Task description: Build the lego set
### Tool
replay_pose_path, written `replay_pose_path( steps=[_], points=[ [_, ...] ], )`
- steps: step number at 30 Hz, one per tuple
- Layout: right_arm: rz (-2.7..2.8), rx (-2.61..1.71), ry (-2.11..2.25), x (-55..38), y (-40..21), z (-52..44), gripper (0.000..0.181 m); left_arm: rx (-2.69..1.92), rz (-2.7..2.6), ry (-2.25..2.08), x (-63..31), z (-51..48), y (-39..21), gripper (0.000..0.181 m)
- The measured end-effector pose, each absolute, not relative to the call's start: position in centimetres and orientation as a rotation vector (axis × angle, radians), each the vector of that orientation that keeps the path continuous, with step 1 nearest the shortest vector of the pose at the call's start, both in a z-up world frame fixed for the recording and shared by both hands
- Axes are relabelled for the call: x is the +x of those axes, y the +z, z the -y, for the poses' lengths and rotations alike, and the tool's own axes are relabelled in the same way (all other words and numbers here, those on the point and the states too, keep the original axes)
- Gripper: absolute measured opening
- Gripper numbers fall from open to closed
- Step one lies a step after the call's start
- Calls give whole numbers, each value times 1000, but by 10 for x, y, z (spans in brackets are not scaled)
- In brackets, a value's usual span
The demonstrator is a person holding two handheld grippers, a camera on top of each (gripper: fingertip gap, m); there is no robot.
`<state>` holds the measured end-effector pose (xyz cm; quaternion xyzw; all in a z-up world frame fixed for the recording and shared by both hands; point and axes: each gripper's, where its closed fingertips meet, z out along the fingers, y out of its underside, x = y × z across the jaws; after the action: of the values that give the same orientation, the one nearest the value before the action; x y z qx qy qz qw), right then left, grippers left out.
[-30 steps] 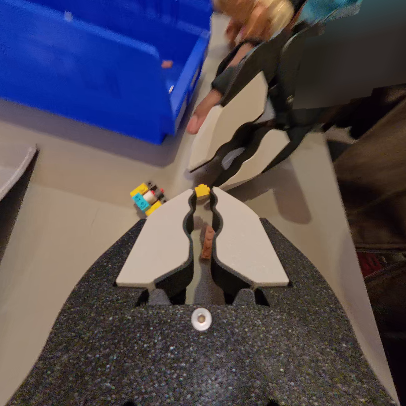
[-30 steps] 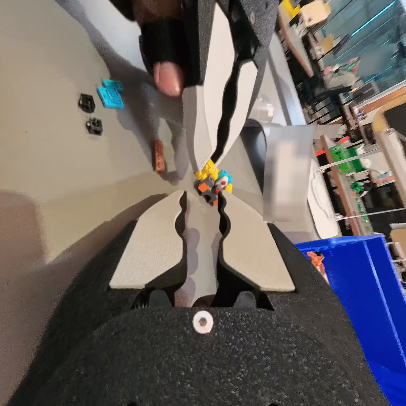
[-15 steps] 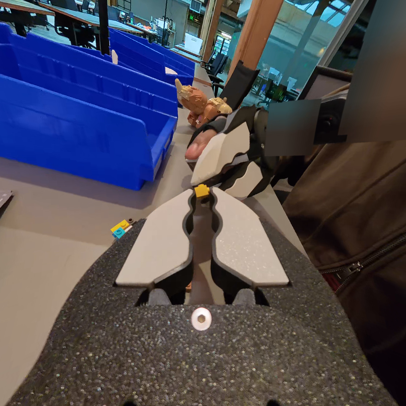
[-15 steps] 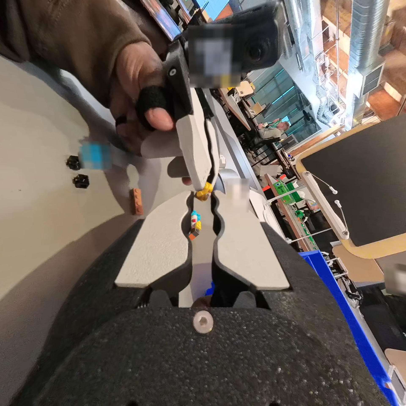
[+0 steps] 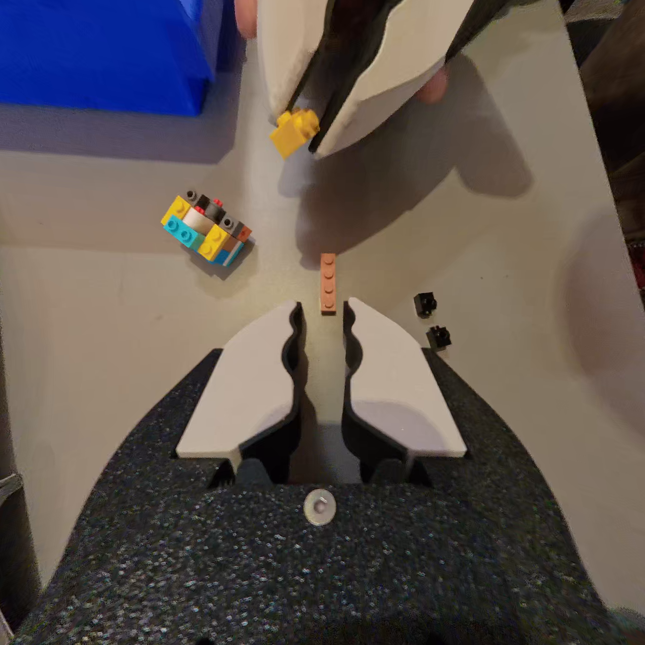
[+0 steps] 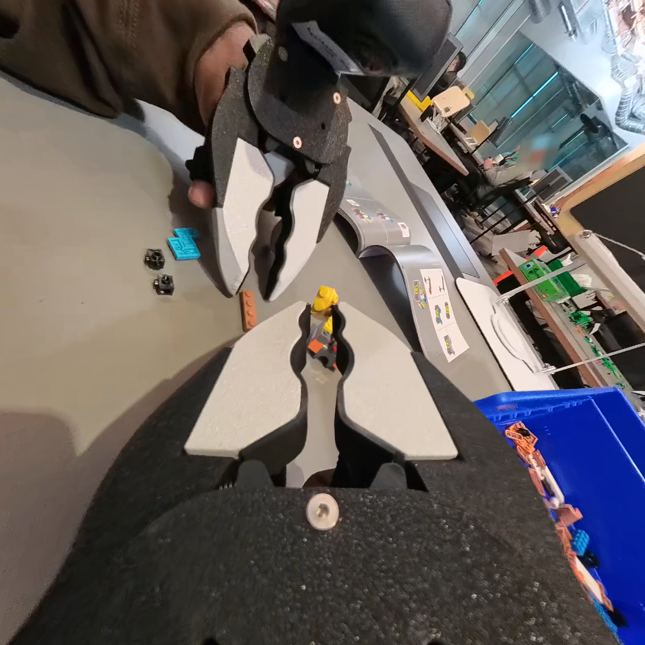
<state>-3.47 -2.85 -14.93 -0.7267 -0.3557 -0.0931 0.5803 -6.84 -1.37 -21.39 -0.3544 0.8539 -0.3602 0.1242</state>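
Note:
My right gripper is shut on a small yellow brick at its tips and holds it above the table; it also shows in the left wrist view. My left gripper is open and empty, its tips on either side of the near end of a brown four-stud plate that lies on the table. In the right wrist view the left gripper hangs over that plate. A multi-colour brick assembly lies to the left; part of it shows between the right fingers.
Two small black pieces lie right of the left gripper. Cyan plates lie beyond them. A blue bin stands at the far left, with loose bricks in it. An instruction sheet lies on a grey tray. The gap from one gripper's tips to the other's is roughly 8 centimeters.
The yellow brick passed from my left gripper to my right one. My left gripper opened, drew away and dropped over the brown plate.

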Motion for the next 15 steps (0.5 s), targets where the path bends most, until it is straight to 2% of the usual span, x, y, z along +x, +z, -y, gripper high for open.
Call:
replay_pose_path(
  steps=[5, 10, 15],
  points=[
    [854, -1734, -183, -37, -157, 28, 12, -965, -2482, -1002, -67, 12, -214, 10],
    [883, -1772, -121, -42, -166, 29, 12, -900, -2479, -954, -66, 12, -214, 21],
    [911, -1781, -101, -45, -170, 31, 12, -860, -2497, -999, -67, 16, -213, 17]
  ],
)
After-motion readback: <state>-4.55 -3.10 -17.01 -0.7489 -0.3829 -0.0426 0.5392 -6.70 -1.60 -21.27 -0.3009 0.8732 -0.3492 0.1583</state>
